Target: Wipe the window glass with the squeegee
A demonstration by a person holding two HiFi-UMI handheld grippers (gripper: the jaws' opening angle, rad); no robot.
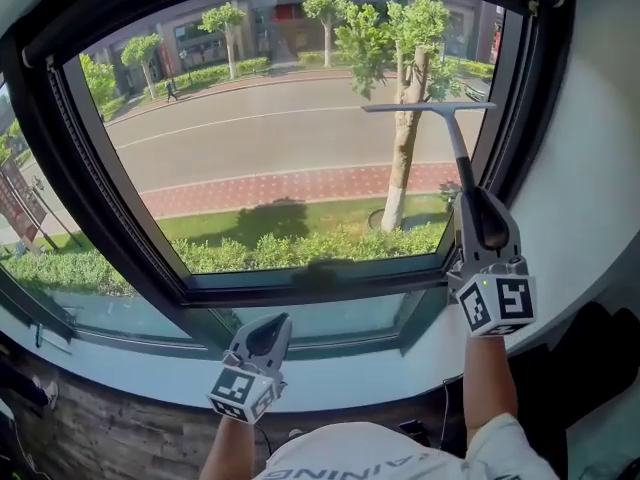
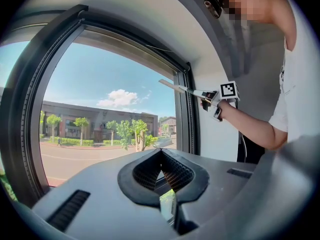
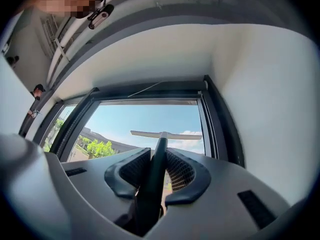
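Head view shows my right tongs (image 1: 478,204) gripping the squeegee (image 1: 456,136) by its dark handle, thin blade beside the right frame (image 1: 516,108), glass (image 1: 280,158) open leftward; left tongs (image 1: 272,324) closed, empty.

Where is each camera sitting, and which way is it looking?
Head view: on the person's head, looking down at the window glass; shows both forearms, left gripper and right gripper.
Left gripper view: on the left gripper, facing across the window; shows its closed jaws and the person's right arm.
Right gripper view: on the right gripper, facing up along the squeegee; shows its jaws clamping the handle.
Shared: head and left gripper views both show the right gripper holding the squeegee.
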